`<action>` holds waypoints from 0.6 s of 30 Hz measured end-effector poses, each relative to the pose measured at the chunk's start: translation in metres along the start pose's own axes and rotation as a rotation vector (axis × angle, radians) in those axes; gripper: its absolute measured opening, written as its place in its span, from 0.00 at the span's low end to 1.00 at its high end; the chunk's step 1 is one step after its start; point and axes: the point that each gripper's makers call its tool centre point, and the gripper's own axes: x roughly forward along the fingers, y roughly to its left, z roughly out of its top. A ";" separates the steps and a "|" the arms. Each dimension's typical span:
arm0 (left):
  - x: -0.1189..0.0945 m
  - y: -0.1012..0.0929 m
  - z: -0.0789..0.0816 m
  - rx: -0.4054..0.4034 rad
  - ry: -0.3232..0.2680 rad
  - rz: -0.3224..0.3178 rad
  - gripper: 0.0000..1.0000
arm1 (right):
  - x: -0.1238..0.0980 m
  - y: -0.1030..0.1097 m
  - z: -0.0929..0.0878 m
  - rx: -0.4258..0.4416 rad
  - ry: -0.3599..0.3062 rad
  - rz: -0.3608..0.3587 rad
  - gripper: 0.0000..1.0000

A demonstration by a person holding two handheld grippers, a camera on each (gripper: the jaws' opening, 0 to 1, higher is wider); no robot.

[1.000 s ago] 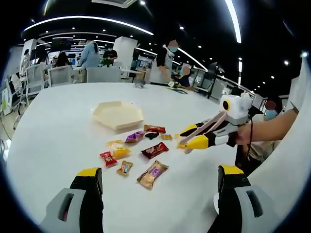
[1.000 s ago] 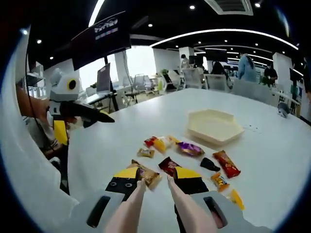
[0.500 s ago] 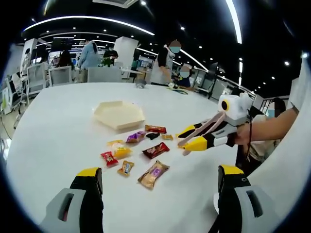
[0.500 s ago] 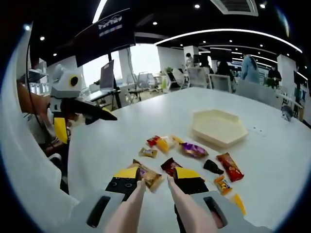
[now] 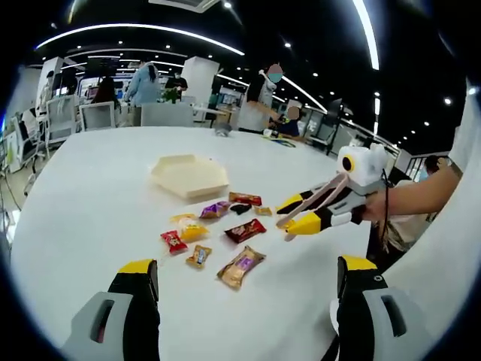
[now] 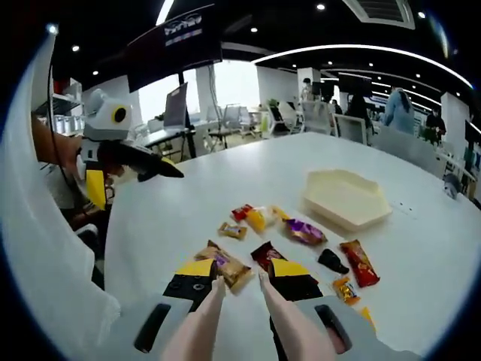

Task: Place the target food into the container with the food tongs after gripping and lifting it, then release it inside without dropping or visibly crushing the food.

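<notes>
We hold the right gripper (image 6: 239,282) low over the round white table (image 6: 188,195), its jaws clamped on a pair of pale beige food tongs (image 6: 225,316) whose two arms run forward with a narrow gap at the tips, nothing between them. The tong tips hover just above the tan wrapped snack bar (image 6: 224,265) and the dark red wrapped candy (image 6: 263,256), likely lining up a pick. Which sweet is the target we cannot tell. The rest of the wrapped candies lie scattered near the cream hexagonal tray (image 6: 347,198), which sits empty beyond them, close enough for a short carry. The left gripper (image 5: 244,301) hangs back over the table's near edge, jaws wide apart and empty, probably kept clear of the working side.
</notes>
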 end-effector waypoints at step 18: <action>-0.004 0.001 -0.004 0.004 0.004 0.000 1.00 | 0.006 0.008 0.001 -0.006 0.002 0.007 0.26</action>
